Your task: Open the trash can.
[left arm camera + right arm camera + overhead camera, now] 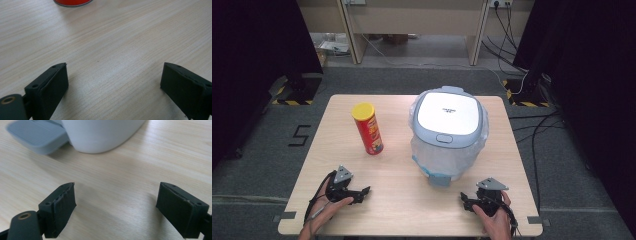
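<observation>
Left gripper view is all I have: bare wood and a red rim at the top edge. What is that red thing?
Observer: A tall red cylindrical crisp can with a yellow lid, standing upright on the light wooden table.
Operator: Anything else on the table?
Observer: A white-and-grey pedal bin lined with a clear plastic bag, lid closed, right of the can.
Operator: Right hand-held gripper?
Observer: The right hand-held gripper is open, with nothing between its jaws, low before the bin's grey pedal.

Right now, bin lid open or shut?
Shut. The bin's white lid lies flat on the rim in the high view, no gap showing.
</observation>
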The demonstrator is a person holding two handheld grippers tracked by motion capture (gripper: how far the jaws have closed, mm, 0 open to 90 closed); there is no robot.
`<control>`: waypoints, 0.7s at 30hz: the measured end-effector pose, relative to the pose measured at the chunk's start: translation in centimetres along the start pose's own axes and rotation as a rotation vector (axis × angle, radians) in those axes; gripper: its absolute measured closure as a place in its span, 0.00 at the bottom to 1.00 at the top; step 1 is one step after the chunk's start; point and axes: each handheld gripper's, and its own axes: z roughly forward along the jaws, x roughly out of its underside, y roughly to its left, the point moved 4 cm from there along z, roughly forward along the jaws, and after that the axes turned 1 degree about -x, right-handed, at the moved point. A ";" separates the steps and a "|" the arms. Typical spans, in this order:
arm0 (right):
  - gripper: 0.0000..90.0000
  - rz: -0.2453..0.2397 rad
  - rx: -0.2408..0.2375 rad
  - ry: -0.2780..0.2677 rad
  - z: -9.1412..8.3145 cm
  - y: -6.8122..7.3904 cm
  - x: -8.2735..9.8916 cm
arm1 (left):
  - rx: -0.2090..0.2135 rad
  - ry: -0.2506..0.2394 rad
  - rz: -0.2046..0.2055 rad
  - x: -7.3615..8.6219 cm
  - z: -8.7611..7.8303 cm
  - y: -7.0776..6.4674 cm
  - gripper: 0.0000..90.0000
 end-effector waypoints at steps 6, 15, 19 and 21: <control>0.17 -0.024 -0.017 -0.050 -0.8 1.0 -0.9 | 0.000 0.000 0.000 0.0 0.0 0.0 0.07; 0.18 -0.089 -0.099 -0.116 -1.6 4.4 -3.4 | 0.002 0.005 0.005 0.0 0.0 0.0 0.06; 0.19 -0.110 -0.120 -0.127 -1.2 5.8 -3.8 | 0.003 0.004 0.005 0.0 0.0 0.0 0.06; 0.20 -0.135 -0.141 -0.118 -0.7 6.7 -3.9 | 0.005 0.005 0.006 0.0 0.0 0.0 0.06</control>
